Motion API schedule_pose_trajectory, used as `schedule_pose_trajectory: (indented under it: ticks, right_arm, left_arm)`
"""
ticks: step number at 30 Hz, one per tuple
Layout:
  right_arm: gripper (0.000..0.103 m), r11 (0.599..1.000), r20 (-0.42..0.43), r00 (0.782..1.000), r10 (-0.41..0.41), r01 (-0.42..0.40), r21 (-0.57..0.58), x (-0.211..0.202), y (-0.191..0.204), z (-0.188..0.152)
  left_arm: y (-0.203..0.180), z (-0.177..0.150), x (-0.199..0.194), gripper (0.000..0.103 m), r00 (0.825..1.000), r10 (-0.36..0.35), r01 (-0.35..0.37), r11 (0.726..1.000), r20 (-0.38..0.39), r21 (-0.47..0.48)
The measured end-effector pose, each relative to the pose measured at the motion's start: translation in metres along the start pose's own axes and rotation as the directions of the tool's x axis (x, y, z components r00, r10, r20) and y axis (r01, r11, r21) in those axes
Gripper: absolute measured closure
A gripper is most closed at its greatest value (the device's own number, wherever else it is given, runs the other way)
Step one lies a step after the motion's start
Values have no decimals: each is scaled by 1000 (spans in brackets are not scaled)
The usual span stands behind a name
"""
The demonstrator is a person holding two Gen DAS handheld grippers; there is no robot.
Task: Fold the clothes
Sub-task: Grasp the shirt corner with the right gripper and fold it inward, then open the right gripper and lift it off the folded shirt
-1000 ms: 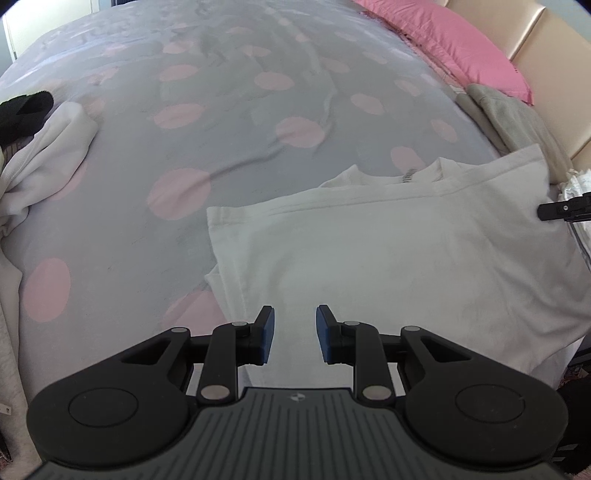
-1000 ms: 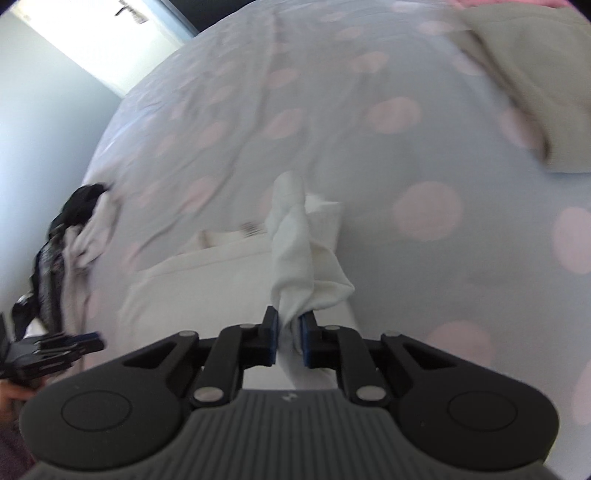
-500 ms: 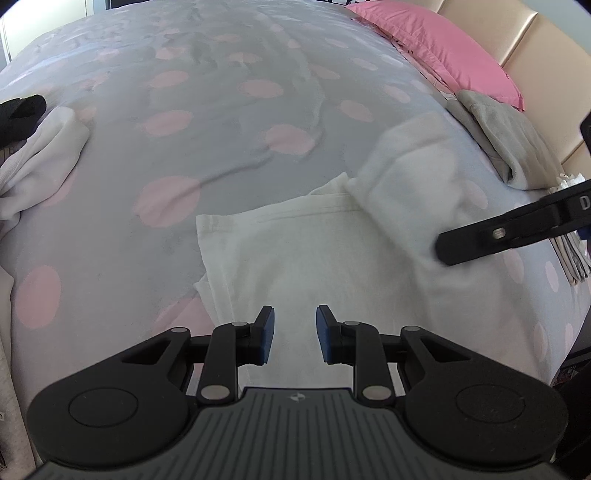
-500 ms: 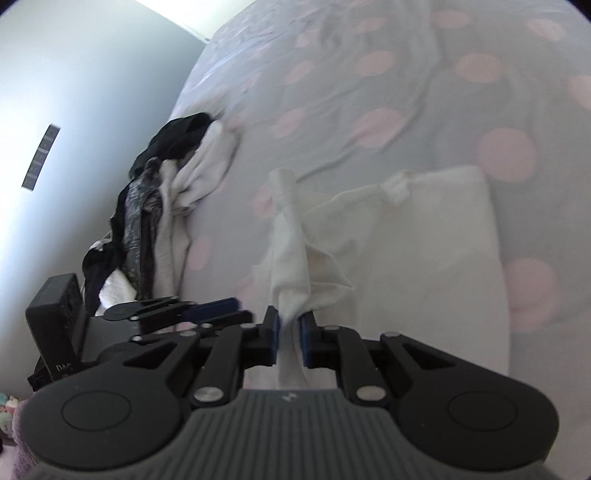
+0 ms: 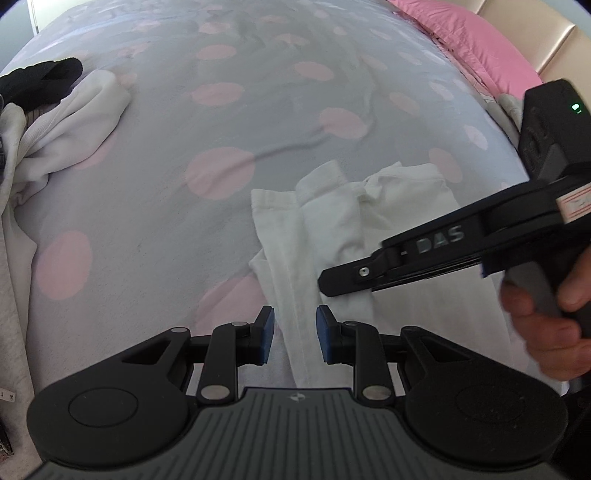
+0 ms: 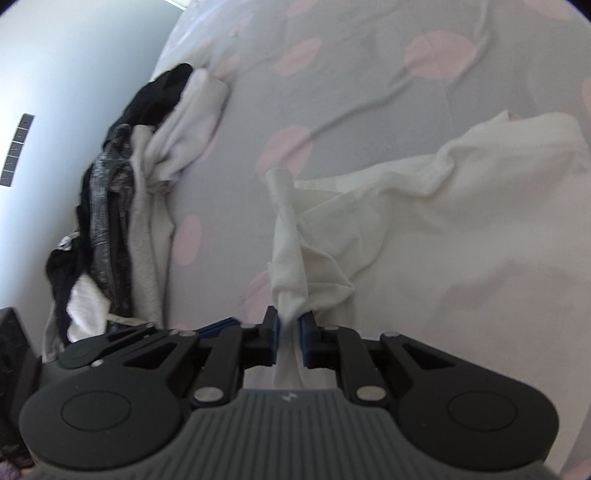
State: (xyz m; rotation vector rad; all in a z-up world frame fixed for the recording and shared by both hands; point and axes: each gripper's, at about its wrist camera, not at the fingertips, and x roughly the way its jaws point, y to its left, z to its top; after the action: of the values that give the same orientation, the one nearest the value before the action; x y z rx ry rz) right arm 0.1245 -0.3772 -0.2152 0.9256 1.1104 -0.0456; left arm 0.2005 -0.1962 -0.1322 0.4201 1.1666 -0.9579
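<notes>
Broadly, the bedspread [image 5: 229, 122], grey with pink spots, fills nearly all of both views. In the left wrist view a pink pillow [image 5: 476, 40] lies along the upper right, with a padded headboard [image 5: 546, 33] in the corner beyond it. A heap of unfolded clothes [image 6: 122, 206], white, grey and black, runs down the left side of the right wrist view against a pale wall [image 6: 66, 74]; the same heap sits at the upper left edge of the left wrist view.

The white shirt [image 5: 332, 229], partly folded over on itself, lies at centre right in the left wrist view and fills the right half of the right wrist view.

The right gripper [image 6: 289, 325] is pinching a bunched fold of the shirt, and the cloth rises from its tips as a twisted strip. In the left wrist view this gripper reaches in from the right across the shirt, covering part of it, with a hand [image 5: 546, 325] around its handle at the right edge.

The left gripper [image 5: 293, 334] has its jaws spread, nothing between them, just above the shirt's near edge.
</notes>
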Motion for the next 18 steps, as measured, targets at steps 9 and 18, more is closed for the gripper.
schedule_pose_trajectory:
  ticks: [9, 18]
  right_arm:
    - [60, 1000, 72, 997, 7, -9, 23, -7, -4, 3]
    - [56, 998, 163, 985, -59, 59, 3, -76, -28, -6]
  left_arm:
    - [4, 0, -6, 80, 1000, -9, 9, 1000, 8, -21]
    - [11, -3, -9, 62, 995, -66, 73, 991, 70, -113]
